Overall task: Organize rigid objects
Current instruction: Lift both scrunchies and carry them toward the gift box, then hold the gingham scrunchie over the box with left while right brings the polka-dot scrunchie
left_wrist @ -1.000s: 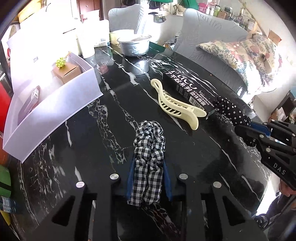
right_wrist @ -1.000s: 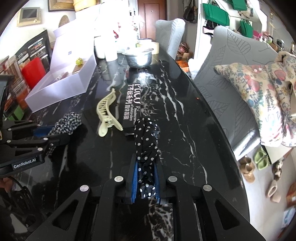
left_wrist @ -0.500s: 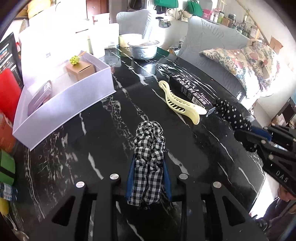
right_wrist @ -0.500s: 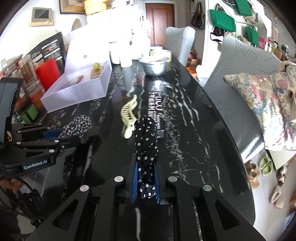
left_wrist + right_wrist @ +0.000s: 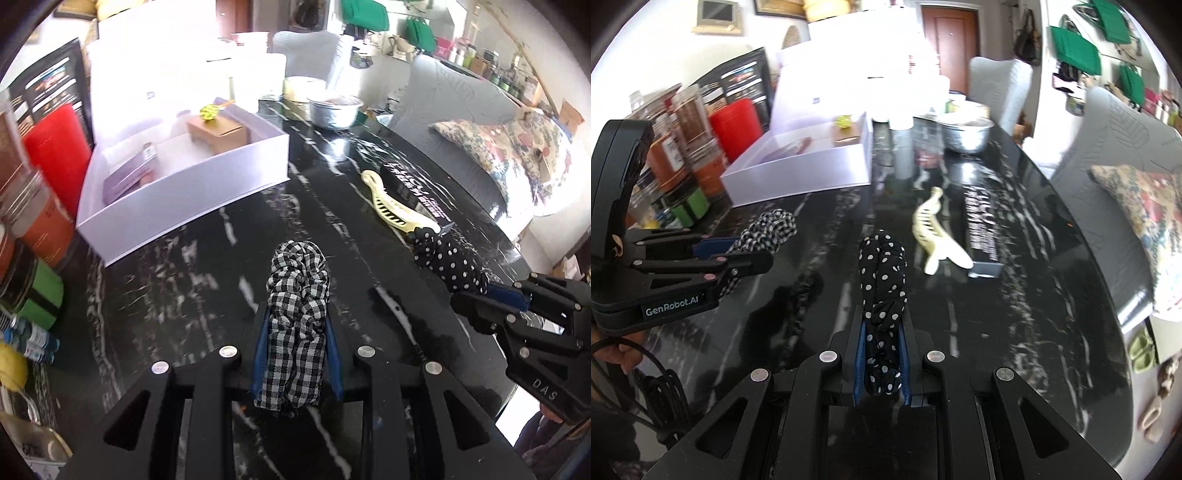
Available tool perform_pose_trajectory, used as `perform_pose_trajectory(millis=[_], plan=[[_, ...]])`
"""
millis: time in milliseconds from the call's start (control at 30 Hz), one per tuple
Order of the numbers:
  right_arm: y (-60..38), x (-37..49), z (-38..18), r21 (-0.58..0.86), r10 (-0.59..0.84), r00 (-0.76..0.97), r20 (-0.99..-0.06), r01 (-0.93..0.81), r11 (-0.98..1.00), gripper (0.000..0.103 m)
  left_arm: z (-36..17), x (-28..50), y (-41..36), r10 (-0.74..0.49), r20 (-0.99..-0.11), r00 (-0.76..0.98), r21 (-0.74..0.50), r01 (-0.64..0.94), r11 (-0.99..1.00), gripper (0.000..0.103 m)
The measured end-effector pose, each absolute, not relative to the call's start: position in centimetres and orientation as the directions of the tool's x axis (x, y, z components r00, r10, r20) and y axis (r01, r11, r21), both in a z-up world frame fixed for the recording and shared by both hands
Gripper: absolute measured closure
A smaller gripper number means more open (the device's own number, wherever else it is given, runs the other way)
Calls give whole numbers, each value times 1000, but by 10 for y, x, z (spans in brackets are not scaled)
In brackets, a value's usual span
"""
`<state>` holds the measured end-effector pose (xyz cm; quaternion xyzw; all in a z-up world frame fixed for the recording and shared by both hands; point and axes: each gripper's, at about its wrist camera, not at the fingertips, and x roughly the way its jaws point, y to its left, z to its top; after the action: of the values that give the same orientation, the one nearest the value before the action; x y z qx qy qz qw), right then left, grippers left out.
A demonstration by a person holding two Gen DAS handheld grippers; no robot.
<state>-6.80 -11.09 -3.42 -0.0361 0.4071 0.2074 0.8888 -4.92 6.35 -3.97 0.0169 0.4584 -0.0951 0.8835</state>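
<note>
Left gripper [image 5: 295, 332] is clamped on a black-and-white checked scrunchie [image 5: 297, 295], blue pads pressing it from both sides, cloth sticking out past the fingertips, lifted clear of the black marble table [image 5: 184, 295]. Right gripper [image 5: 882, 354] is clenched tight on a black polka-dot scrunchie [image 5: 882, 280], also held above the tabletop. Both grippers sit side by side over the near part of the table, angled downward, each visible in the other's view: right gripper at the right edge of the left wrist view, left gripper at the left edge of the right wrist view.

Cream hair claw clip [image 5: 932, 232] lies flat on the table ahead of the right gripper, just beside a long black box with white lettering [image 5: 982, 229]; the two look touching near the clip's far end. White open tray-box [image 5: 184, 195] stands at the far left of the table, holding a small brown cardboard box [image 5: 218, 133] with a yellow-green ball [image 5: 208, 110] on top and a flat dark packet [image 5: 129, 175]. Metal bowl [image 5: 334, 110] sits farther back. Jars and cans crowd the left table edge, blurred. Floral cushion [image 5: 509, 147] on the grey sofa to the right.
</note>
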Motion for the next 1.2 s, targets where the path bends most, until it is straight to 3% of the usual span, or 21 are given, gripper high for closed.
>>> perform_pose_trajectory(millis=[500, 1200], plan=[[-59, -62, -33, 133, 449, 522, -725, -534, 835, 88, -27, -56, 103, -69, -798, 599, -34, 70, 997, 76], [-33, -34, -5, 100, 475, 560, -679, -570, 815, 88, 0, -20, 112, -65, -752, 656, -40, 53, 998, 76]])
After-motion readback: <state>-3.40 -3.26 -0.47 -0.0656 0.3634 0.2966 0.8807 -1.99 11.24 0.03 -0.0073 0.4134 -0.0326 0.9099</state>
